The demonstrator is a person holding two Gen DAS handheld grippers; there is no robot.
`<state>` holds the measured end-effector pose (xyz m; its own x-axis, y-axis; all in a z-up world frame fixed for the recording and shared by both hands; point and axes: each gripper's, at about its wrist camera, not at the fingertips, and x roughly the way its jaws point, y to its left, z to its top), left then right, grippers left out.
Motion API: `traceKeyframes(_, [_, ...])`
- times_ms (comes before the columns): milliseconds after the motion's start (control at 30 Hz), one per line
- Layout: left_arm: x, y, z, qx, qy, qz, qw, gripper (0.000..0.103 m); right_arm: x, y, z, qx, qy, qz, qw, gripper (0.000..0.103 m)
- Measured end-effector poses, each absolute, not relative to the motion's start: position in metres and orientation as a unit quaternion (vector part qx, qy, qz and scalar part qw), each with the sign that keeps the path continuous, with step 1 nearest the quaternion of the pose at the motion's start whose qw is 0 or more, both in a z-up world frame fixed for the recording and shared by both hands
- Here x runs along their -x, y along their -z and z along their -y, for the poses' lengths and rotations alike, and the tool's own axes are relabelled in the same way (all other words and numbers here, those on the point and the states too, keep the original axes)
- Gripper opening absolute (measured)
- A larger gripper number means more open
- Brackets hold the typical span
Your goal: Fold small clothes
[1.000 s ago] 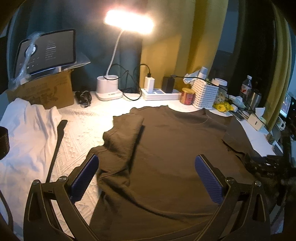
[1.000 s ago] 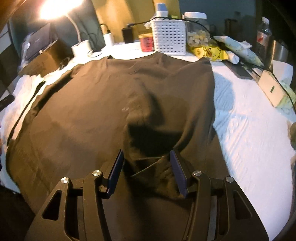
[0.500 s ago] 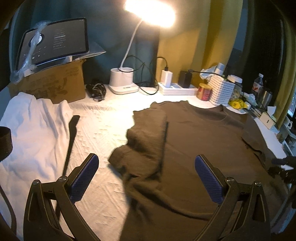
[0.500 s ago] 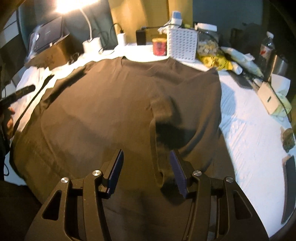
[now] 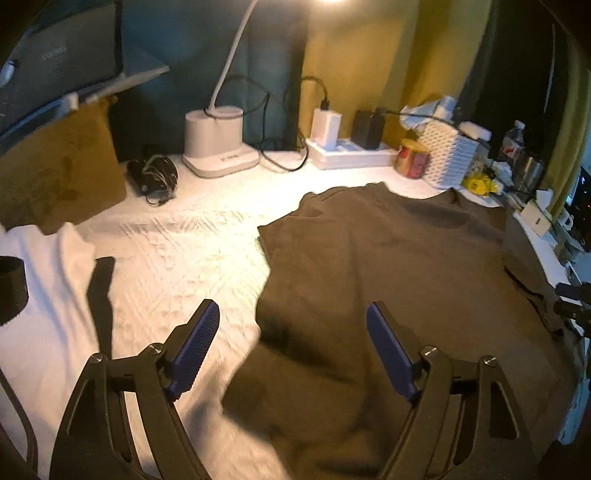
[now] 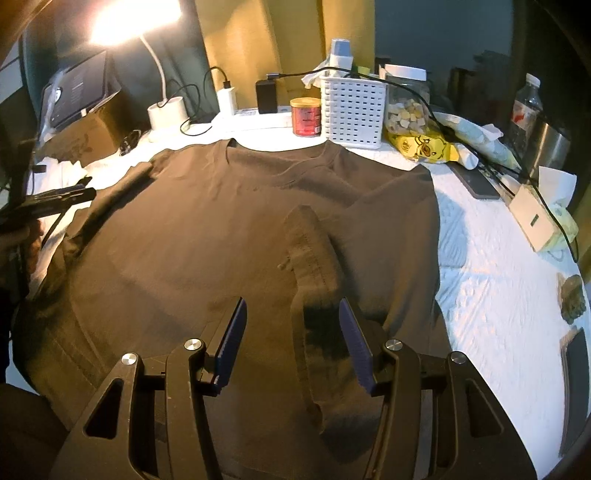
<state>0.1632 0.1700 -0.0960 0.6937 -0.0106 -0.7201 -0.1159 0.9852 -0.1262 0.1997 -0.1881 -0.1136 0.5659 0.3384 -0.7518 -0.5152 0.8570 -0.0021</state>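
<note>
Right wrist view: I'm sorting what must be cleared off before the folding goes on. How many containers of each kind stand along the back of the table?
White perforated plastic basket: 1
Red round tin: 1
Clear jar with white lid: 1
Clear plastic bottle: 1
Brown cardboard box: 1
Total: 5

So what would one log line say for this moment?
brown T-shirt: flat, both sleeves folded in | left tongs: open, closing, empty | right tongs: open, over right sleeve

A glaring desk lamp point(image 6: 136, 22) lights the dim scene warmly, with fisheye-bent edges and motion blur.
</note>
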Motion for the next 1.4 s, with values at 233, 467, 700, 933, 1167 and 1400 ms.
traceKeyframes(233, [-0.19,0.115,-0.182,0.112,0.01,-0.424,0.899,0.074,-0.209,0.119,0.2,0.095,-0.227,-0.405,0.881,0.055])
traceKeyframes(467, [-0.191,0.115,-0.177,0.104,0.033,-0.429,0.897,0.017,-0.212,0.121,0.201,0.09,-0.228,-0.408,0.88,0.055])
traceKeyframes(700, [-0.165,0.096,-0.184,0.091,-0.048,-0.385,0.917,0.01,-0.211,0.121,0.2,0.089,-0.237,-0.406,0.878,0.055])
traceKeyframes(933, [-0.147,0.095,-0.19,0.087,-0.102,-0.37,0.919,0.01,-0.205,0.118,0.2,0.087,-0.247,-0.4,0.878,0.055])
traceKeyframes(1167, [-0.134,0.08,-0.172,0.049,-0.166,-0.332,0.927,0.01,-0.198,0.111,0.212,0.075,-0.249,-0.387,0.885,0.055])
traceKeyframes(1400, [-0.128,0.079,-0.163,0.056,-0.178,-0.328,0.926,0.009,-0.197,0.113,0.233,0.058,-0.246,-0.383,0.888,0.055])
